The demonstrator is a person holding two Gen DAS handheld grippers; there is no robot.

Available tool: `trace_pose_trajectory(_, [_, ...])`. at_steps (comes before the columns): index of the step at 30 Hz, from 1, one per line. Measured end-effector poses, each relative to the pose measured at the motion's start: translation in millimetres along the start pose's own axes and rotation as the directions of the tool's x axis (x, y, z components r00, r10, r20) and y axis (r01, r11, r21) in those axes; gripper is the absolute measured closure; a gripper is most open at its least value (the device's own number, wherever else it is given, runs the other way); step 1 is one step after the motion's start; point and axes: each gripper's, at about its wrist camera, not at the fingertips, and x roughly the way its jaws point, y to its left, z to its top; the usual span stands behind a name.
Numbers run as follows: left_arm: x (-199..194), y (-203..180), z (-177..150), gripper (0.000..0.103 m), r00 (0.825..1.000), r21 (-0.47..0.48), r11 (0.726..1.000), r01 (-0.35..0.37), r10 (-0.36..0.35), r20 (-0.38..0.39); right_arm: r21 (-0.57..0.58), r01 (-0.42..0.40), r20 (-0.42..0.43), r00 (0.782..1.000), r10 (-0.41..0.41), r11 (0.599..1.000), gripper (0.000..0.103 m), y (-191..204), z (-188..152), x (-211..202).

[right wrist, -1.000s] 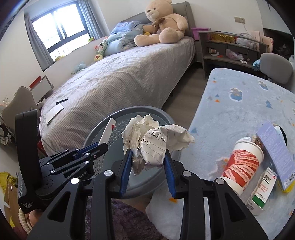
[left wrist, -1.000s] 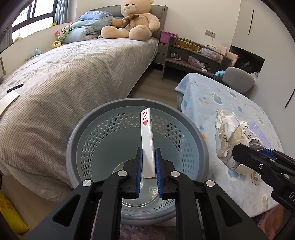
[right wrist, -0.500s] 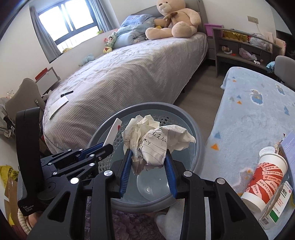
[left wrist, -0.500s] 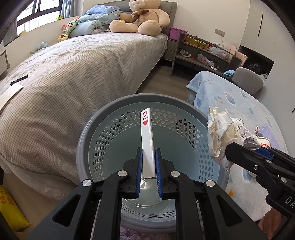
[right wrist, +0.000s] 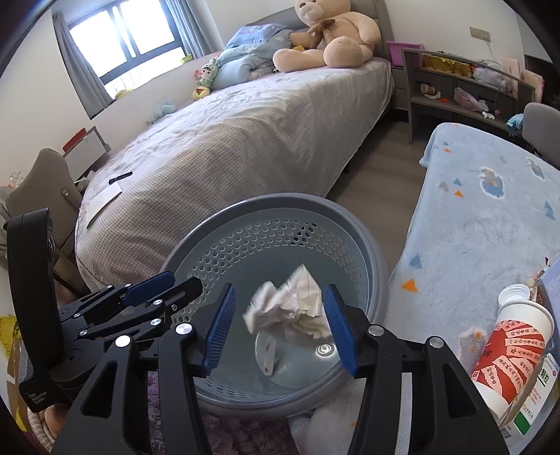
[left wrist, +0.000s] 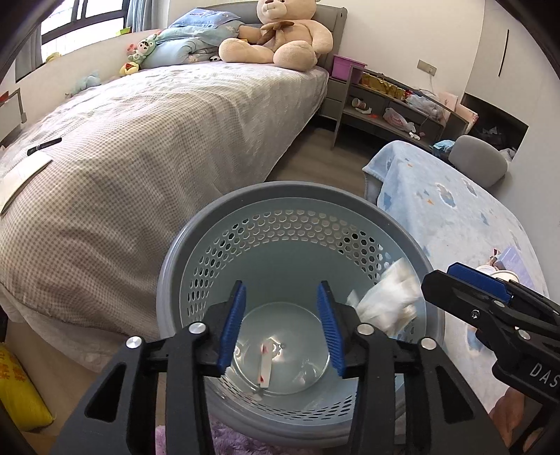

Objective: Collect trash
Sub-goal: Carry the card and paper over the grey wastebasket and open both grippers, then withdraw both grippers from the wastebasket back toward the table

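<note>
the grey perforated bin (left wrist: 182,280) sits on the floor between the bed (left wrist: 147,140) and a low surface under a blue blanket (right wrist: 490,217). a playing card (left wrist: 265,364) lies flat on the bin's bottom. the crumpled paper (right wrist: 290,311) is blurred in mid-air inside the rim, touching neither blue pad. the left gripper (left wrist: 281,329) and the right gripper (right wrist: 278,325) are both opening, with nothing grasped. a red paper cup (right wrist: 507,343) lies on the blanket; a teddy bear (left wrist: 280,35) sits at the bedhead

Teddy bear (left wrist: 276,33) on bed (left wrist: 147,140)
</note>
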Motion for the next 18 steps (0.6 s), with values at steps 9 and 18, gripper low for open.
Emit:
trace_pose_trajectory(9, [-5.5, 5.4, 0.1, 0.047, 0.999, -0.018, 0.999, -0.028, 0.029, 0.017, 0.007, 0.003, 0.002, 1.0, -0.003, 1.0, 0.048, -1.3, -1.0, -3.1])
trace_pose_trajectory(18, [-14.8, 4.7, -1.8, 0.04, 0.997, -0.01, 0.998, -0.069, 0.07, 0.042, -0.005, 0.014, 0.011, 1.0, -0.014, 1.0, 0.045, 3.6, -3.8, -8.3])
